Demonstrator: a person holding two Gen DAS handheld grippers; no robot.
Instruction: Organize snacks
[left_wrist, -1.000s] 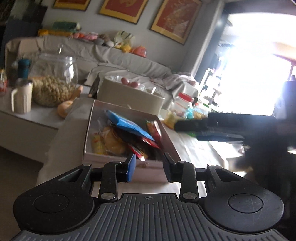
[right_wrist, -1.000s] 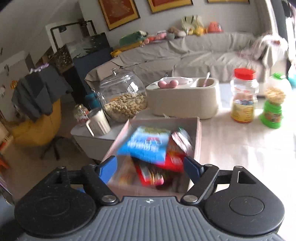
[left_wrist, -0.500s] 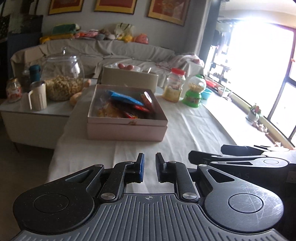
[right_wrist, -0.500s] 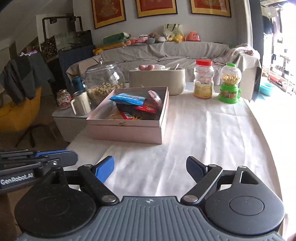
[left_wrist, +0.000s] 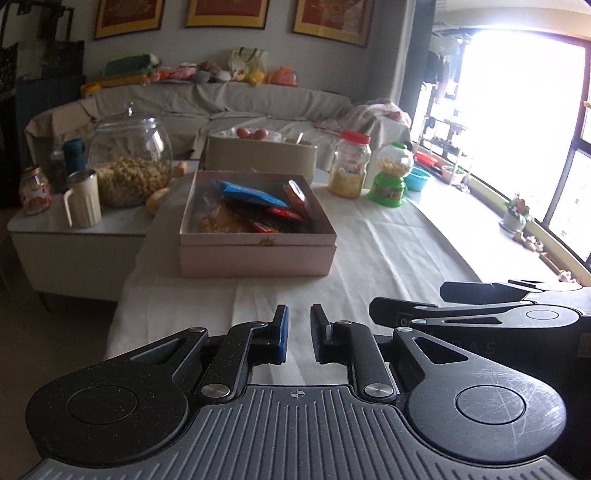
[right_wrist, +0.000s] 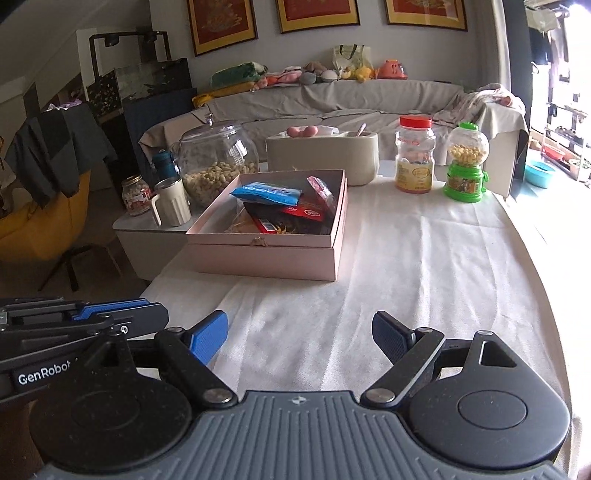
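A pink box (left_wrist: 255, 254) (right_wrist: 266, 258) stands on the white tablecloth and holds several snack packets, with a blue packet (left_wrist: 255, 194) (right_wrist: 266, 192) on top and red ones beside it. My left gripper (left_wrist: 297, 332) is nearly shut and empty, well back from the box near the table's front edge. My right gripper (right_wrist: 301, 334) is wide open and empty, also back from the box. Each gripper shows at the side of the other's view.
A glass jar of nuts (right_wrist: 218, 166), a cream mug (right_wrist: 171, 201) and a small jar (right_wrist: 135, 195) stand on a side table at left. A beige container (right_wrist: 325, 157), a red-lidded jar (right_wrist: 414, 160) and a green candy dispenser (right_wrist: 466, 164) stand behind the box.
Both grippers have pulled back from over the box to the table's front edge. The blue packet now lies in the box. The left jaws have closed to a narrow gap.
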